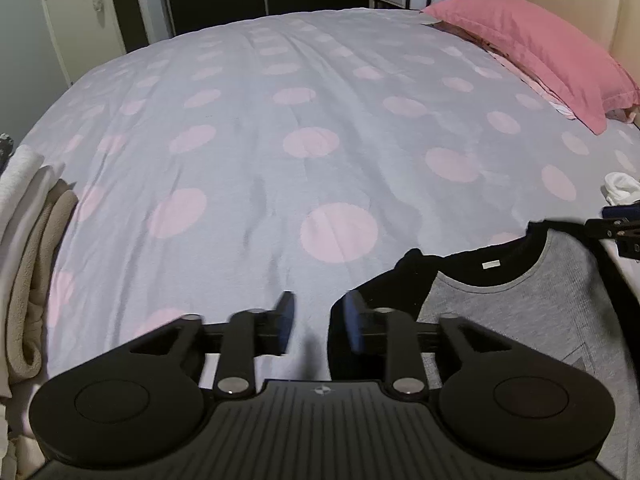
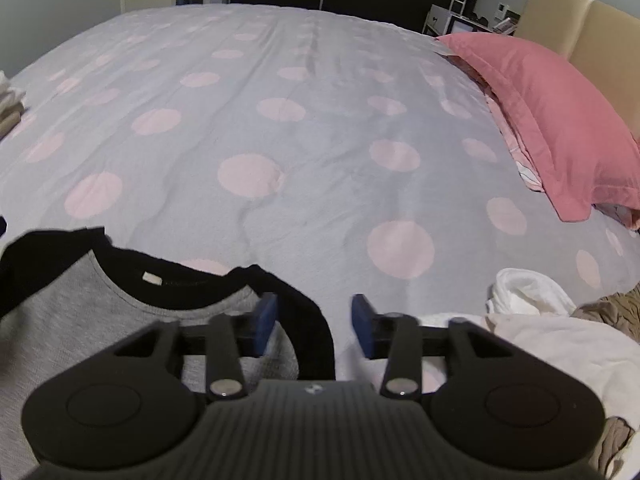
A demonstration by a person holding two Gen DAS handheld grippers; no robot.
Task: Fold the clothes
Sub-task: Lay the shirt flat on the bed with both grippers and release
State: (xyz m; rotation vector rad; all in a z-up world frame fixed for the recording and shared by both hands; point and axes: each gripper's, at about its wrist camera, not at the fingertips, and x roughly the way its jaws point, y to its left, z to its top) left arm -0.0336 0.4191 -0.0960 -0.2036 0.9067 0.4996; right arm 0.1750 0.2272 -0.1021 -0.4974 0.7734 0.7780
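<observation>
A grey shirt (image 1: 516, 304) with a black collar and black sleeves lies flat at the near edge of the bed, collar toward the bed's middle. My left gripper (image 1: 320, 320) is open just above the bedcover at the shirt's left shoulder, and its right finger overlaps the black sleeve (image 1: 404, 268). In the right wrist view the same shirt (image 2: 100, 304) fills the lower left. My right gripper (image 2: 315, 326) is open over the shirt's right shoulder, and the black sleeve (image 2: 316, 344) runs between its blue fingers. Neither gripper holds cloth.
The grey bedcover (image 1: 320, 140) with pink dots spreads ahead. A pink pillow (image 1: 540, 52) lies against the beige headboard at the right. Folded white and beige cloths (image 1: 28, 240) are stacked at the left edge. A heap of white and brown clothes (image 2: 552, 320) sits at the right.
</observation>
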